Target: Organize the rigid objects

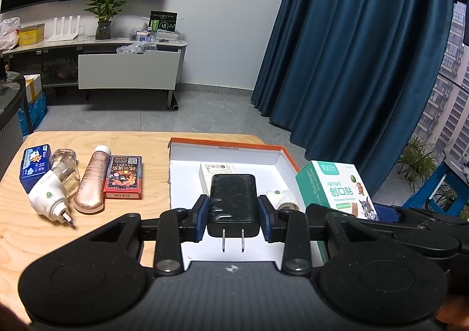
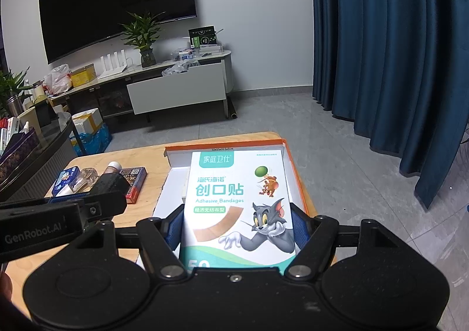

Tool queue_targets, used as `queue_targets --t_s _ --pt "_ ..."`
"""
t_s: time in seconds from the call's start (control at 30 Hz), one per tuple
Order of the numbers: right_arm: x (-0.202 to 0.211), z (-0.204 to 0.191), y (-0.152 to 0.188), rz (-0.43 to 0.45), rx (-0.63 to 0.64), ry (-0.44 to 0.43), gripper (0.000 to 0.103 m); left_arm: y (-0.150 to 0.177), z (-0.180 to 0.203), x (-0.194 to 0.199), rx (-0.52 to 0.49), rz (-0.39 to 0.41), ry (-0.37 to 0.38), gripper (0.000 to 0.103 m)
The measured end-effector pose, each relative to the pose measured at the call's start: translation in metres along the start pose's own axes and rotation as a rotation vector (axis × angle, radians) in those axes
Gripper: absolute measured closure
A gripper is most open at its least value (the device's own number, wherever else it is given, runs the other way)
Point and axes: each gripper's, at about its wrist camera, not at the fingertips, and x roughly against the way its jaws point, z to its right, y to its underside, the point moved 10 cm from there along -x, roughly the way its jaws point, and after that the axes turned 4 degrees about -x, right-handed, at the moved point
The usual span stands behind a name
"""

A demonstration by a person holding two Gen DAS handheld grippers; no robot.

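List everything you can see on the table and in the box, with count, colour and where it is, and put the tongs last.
table: one, light wood, under everything
box: one, white inside with orange rim, right part of table
small carton: one, white, inside box at the back
round item: one, white, inside box, right
blue pack: one, far left of table
plug-in device: one, white, left
glass bottle: one, clear, left
tube: one, bronze, left
card pack: one, red and dark, beside box
charger: one, black, in left tongs
bandage box: one, white and teal, in right tongs
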Motion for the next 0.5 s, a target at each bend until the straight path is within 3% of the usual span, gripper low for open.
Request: queue_targets --t_s 0.5 --pt "0.0034 -0.0015 -0.0038 0.001 0.003 -0.001 0.019 0.0001 0.0037 -0.0010 -0.007 -0.005 0.004 0.067"
